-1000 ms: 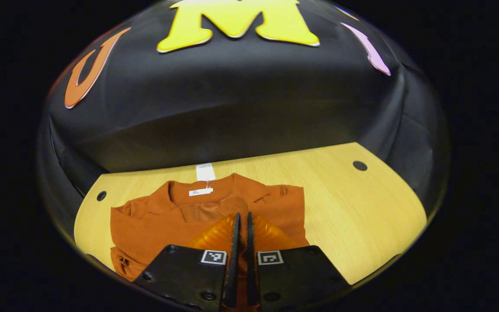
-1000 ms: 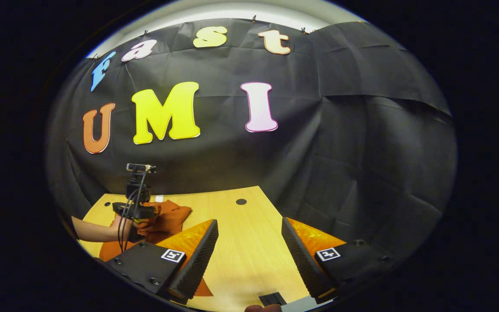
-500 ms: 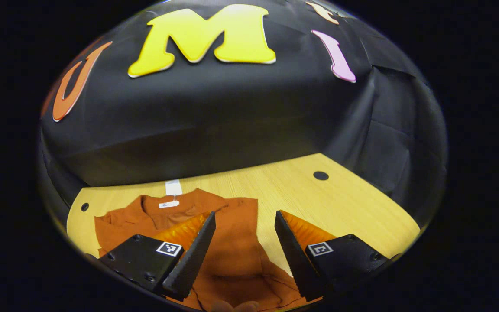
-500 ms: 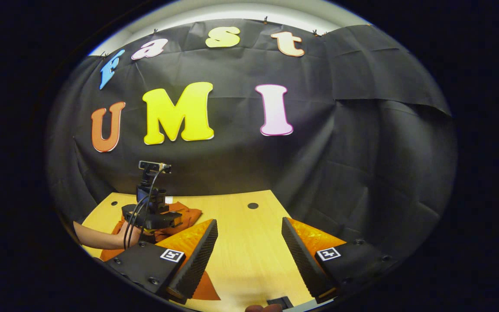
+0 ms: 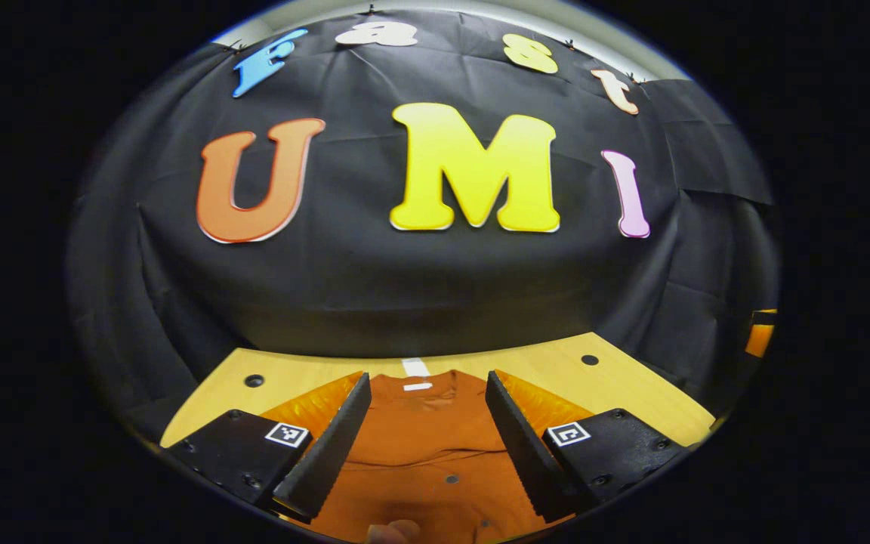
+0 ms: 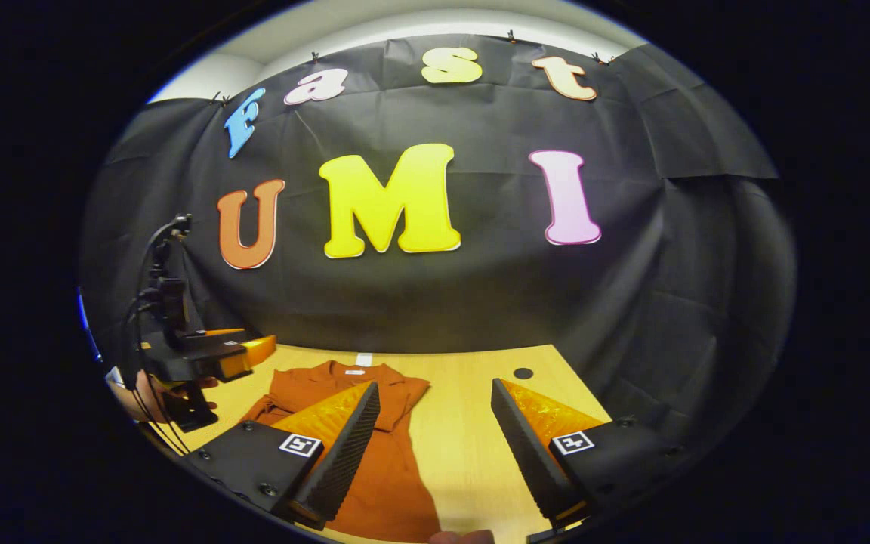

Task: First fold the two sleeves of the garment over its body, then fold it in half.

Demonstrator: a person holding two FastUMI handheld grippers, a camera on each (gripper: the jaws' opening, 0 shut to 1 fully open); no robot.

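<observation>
Both grippers hang above the wooden table (image 6: 473, 431), jaws wide apart, holding nothing. The left gripper (image 5: 426, 446) faces the orange garment (image 5: 435, 446), lying flat below; the right gripper (image 6: 435, 453) hovers right of it.

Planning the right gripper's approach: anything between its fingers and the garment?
In the right gripper view, only bare wooden table lies between the open right gripper and the rust-orange garment beside its left finger.
</observation>
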